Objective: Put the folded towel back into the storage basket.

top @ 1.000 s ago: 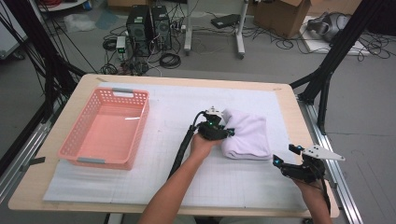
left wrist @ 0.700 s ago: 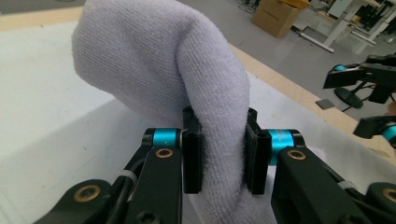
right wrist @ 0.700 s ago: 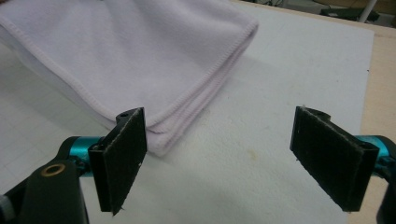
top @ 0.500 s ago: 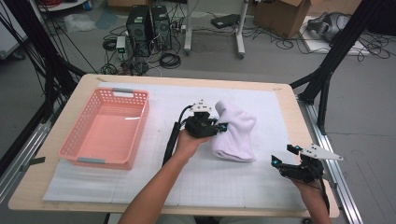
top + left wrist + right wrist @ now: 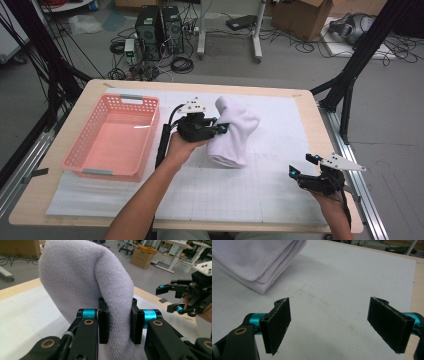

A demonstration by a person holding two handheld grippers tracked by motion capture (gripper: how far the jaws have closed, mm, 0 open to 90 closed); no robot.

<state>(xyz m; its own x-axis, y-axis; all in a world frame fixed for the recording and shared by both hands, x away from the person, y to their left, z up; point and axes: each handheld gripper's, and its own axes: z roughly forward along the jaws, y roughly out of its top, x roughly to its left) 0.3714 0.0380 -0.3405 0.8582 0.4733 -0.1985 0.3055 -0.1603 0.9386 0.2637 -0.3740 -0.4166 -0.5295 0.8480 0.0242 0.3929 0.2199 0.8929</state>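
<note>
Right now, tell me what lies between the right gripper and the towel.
Nothing but bare white mat. In the high view the right gripper sits open near the table's corner, apart from the towel that the left gripper clamps.

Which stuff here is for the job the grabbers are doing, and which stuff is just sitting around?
For the job:
- folded white towel, partly lifted off the mat
- left gripper, clamped on the towel
- pink basket, probably where the towel goes

Just around:
- right gripper, open, holding nothing
- white mat
- computer towers on the floor
- cardboard box
</note>
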